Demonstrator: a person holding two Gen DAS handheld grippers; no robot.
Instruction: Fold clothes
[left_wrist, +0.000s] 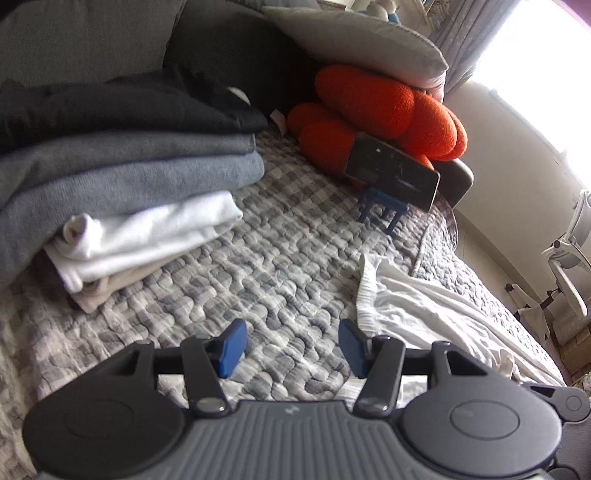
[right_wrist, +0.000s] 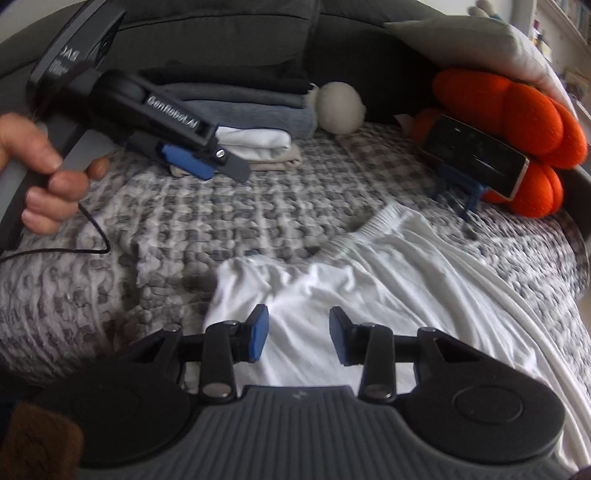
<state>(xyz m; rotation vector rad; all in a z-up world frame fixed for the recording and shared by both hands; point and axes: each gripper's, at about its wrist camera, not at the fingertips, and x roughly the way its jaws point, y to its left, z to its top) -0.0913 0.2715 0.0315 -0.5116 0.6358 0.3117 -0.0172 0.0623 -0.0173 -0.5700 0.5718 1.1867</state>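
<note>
White garment (right_wrist: 369, 266) lies under the open, empty right tool (right_wrist: 298, 334).

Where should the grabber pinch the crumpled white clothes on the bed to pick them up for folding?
Probably the ribbed waistband of the white garment. It is a thick, firm edge lying exposed on the checked quilt, so the open right gripper could come from above and pinch one end of it.

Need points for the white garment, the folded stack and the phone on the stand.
white garment (right_wrist: 332, 295): right wrist view, on the crumpled middle of the cloth.
folded stack (left_wrist: 129, 177): left wrist view, on the grey sweater layer.
phone (left_wrist: 391, 170): left wrist view, on the dark screen.
</note>
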